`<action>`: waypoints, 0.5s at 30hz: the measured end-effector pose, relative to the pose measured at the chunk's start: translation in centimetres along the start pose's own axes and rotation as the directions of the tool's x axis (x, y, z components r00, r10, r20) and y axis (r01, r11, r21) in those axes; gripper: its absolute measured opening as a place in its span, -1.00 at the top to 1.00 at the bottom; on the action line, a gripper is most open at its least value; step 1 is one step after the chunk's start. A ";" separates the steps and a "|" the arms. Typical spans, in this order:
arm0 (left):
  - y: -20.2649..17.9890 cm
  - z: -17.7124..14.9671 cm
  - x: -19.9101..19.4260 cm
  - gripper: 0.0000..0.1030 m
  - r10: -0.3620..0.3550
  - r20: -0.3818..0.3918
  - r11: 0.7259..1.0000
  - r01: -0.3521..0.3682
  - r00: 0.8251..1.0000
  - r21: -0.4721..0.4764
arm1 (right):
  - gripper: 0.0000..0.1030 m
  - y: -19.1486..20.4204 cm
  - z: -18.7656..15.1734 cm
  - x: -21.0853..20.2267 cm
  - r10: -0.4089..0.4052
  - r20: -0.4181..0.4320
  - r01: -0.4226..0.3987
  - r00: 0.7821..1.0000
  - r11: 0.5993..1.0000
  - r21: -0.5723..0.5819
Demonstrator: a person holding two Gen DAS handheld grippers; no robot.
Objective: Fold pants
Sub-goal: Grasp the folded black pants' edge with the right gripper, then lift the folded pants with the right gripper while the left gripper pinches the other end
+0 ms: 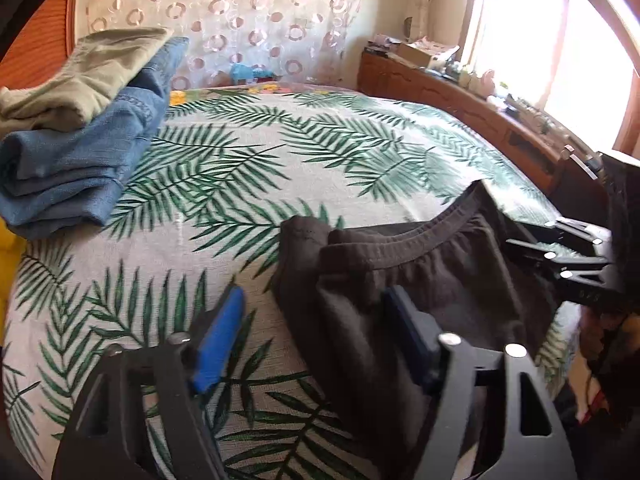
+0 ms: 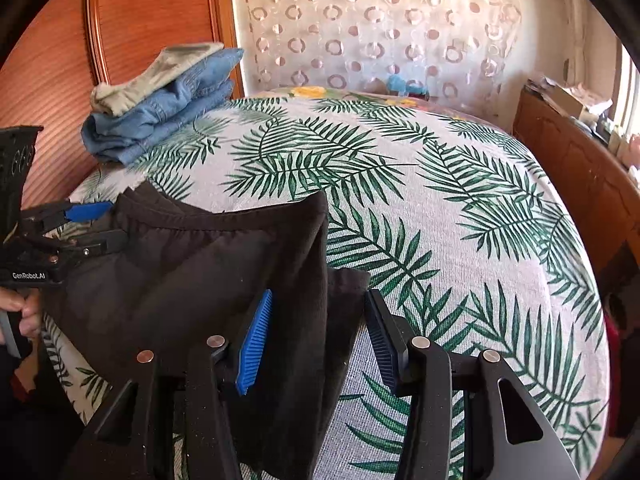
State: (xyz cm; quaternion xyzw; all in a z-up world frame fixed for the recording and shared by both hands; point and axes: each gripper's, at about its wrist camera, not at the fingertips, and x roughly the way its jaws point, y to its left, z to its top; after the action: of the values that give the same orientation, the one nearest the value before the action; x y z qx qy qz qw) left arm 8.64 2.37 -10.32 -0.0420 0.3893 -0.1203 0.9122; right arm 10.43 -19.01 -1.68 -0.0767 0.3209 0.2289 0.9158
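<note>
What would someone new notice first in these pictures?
The bold palm-leaf bedspread fills both views. Dark pants lie bunched at its near edge, between the two grippers. A folded stack, blue jeans under an olive garment, sits at the far left.

bed: palm-leaf cover [image 2: 440,208] | folded jeans [image 1: 72,160] under olive garment [image 1: 80,76] | ring-pattern curtain [image 2: 380,20] | wooden sideboard [image 1: 460,100]
</note>
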 end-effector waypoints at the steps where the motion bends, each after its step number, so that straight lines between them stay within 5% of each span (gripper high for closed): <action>1: 0.1 0.1 0.0 -0.07 -0.019 -0.005 1.000 0.019 1.000 -0.009 | 0.05 0.0 0.0 0.0 0.001 -0.001 -0.001 1.000 1.000 -0.001; 10: -0.3 0.2 0.1 0.65 -0.082 -0.003 0.996 0.082 0.997 -0.026 | 0.69 0.0 0.0 0.0 0.083 -0.019 -0.083 0.996 0.997 0.001; 15: -1.3 0.2 -1.6 0.76 -0.076 0.035 0.997 0.075 0.997 0.017 | 0.78 -0.3 0.0 -0.4 0.091 -0.005 -0.091 0.996 0.996 0.013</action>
State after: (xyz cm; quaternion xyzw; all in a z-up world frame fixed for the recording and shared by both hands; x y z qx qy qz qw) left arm 7.54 1.52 -8.83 -0.0516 0.3704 -0.1569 0.9141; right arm 10.28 -19.42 -1.47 -0.0567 0.3281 0.2680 0.9040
